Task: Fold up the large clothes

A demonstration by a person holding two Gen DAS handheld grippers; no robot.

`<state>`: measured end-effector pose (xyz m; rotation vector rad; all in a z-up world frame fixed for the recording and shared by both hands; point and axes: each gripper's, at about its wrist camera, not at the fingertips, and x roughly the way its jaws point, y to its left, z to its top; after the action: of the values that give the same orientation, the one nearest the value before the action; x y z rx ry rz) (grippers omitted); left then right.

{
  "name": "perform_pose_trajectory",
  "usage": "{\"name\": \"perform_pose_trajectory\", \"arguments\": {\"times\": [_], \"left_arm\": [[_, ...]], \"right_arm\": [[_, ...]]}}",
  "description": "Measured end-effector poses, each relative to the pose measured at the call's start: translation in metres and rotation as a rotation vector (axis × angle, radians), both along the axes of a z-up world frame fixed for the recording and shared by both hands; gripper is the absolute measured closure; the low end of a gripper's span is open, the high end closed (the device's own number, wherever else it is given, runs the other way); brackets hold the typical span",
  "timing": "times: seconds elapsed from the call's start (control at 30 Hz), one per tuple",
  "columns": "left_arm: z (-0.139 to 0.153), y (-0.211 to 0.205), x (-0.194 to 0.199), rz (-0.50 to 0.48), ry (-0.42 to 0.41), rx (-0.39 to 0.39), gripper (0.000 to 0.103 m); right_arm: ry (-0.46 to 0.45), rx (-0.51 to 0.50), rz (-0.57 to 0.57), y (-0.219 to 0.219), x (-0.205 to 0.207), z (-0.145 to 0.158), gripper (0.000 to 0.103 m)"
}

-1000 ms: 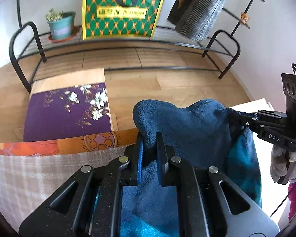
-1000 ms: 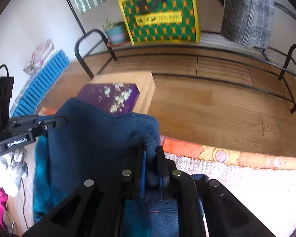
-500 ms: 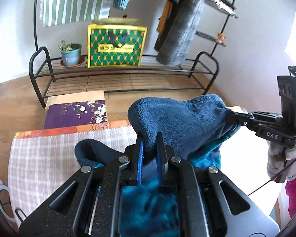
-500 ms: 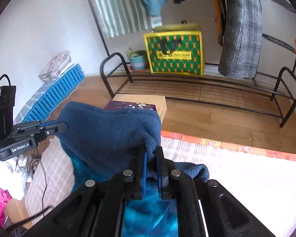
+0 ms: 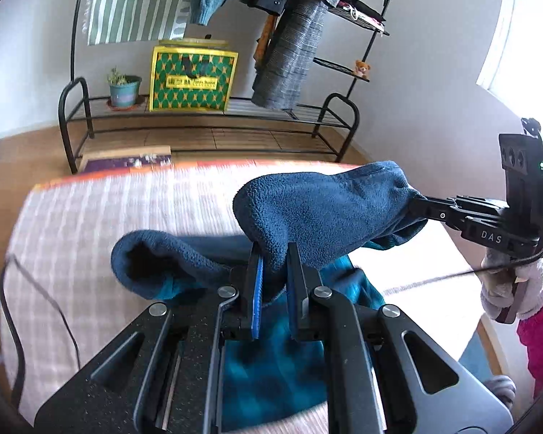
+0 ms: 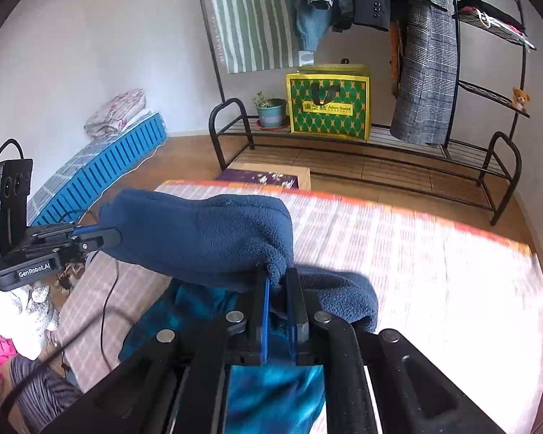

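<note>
A dark blue fleece garment with a teal lining is held up between both grippers above a bed with a checked cover. My left gripper is shut on one end of its top edge. My right gripper is shut on the other end; it also shows at the right of the left wrist view. The garment is stretched between them, and the left gripper shows at the left of the right wrist view. A sleeve opening hangs below.
A black clothes rack with hanging clothes, a green and yellow bag and a potted plant stands behind the bed. A purple flowered box lies on the wooden floor. A blue slatted mat lies at the left.
Both grippers have risen and pulled back with the garment; the view has tilted up from the floor to the bed and the rack. The sleeve has come into view below.
</note>
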<state>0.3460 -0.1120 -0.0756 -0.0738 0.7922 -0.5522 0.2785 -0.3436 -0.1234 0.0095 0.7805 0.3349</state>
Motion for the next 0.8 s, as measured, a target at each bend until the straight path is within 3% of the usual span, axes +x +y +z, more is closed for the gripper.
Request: {"name": "perform_pose_trajectory", "arguments": {"times": [0.3,0.6,0.77,0.8], "left_arm": [[-0.068,0.015,-0.075,0.022,0.119,-0.033,0.094],[-0.124,0.008,-0.099,0.022,0.178,0.037,0.094],[-0.130,0.006,-0.110,0.005,0.177,0.087,0.093],[-0.124,0.008,-0.115,-0.004,0.178,0.096,0.093]], "right_arm": [[0.072,0.001,0.011,0.006,-0.092,-0.060,0.097],[0.161,-0.056,0.002,0.013,-0.127,-0.120,0.100],[0.180,-0.078,-0.001,0.013,-0.137,-0.129,0.100],[0.172,-0.081,-0.005,0.012,-0.140,-0.124,0.094]]}}
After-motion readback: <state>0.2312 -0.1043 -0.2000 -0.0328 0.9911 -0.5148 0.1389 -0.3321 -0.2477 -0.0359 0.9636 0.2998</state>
